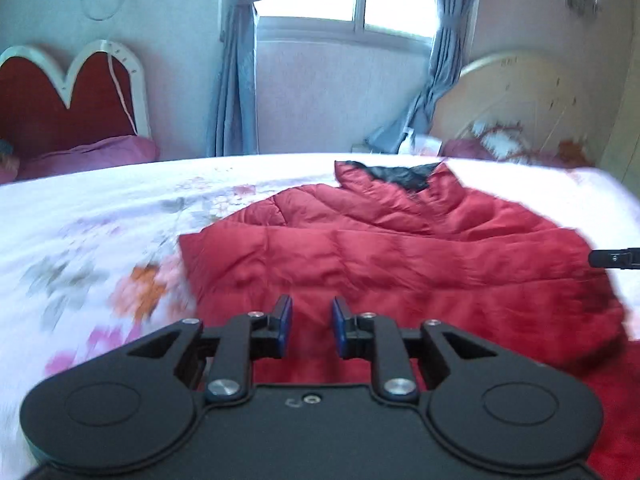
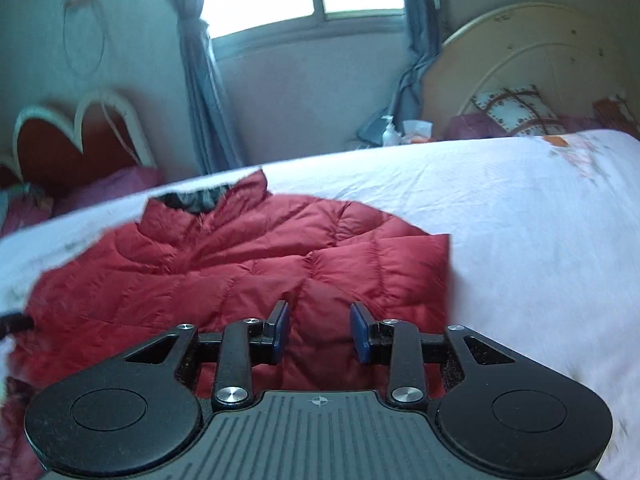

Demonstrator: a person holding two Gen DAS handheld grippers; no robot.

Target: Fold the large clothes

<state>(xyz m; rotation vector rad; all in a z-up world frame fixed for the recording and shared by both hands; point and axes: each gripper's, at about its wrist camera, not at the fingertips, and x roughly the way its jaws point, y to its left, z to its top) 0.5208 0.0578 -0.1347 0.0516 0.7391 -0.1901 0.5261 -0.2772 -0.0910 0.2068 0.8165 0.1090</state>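
Item: one red quilted puffer jacket (image 1: 400, 264), dark lining showing at the collar (image 1: 400, 176), lying spread and rumpled on the white floral bedspread (image 1: 100, 240); collar toward the far edge of the bed, hem toward the near edge, body roughly mid-bed. Condition: sleeves appear drawn in over the body, though blur makes that uncertain; no clean fold is yet visible. Handling, as judged: light for its bulk, soft and lofty, with no stiffness to hold a crease; the shell looks smooth and probably slick, so a shallow pinch may slide off, and trapped air will likely make a fold spring back unless pressed flat. Suggested hold: a deep bite on a stitched seam or the hem edge at the two near corners, rather than on a puffed panel. Tools: left gripper (image 1: 311, 328), above the jacket's near left part, fingers (image 1: 285, 320) slightly parted and released, nothing between them; right gripper (image 2: 319, 332), above the near right part, fingers (image 2: 361, 332) parted somewhat wider, likewise empty, its tip (image 1: 616, 258) entering the left view at the right margin.
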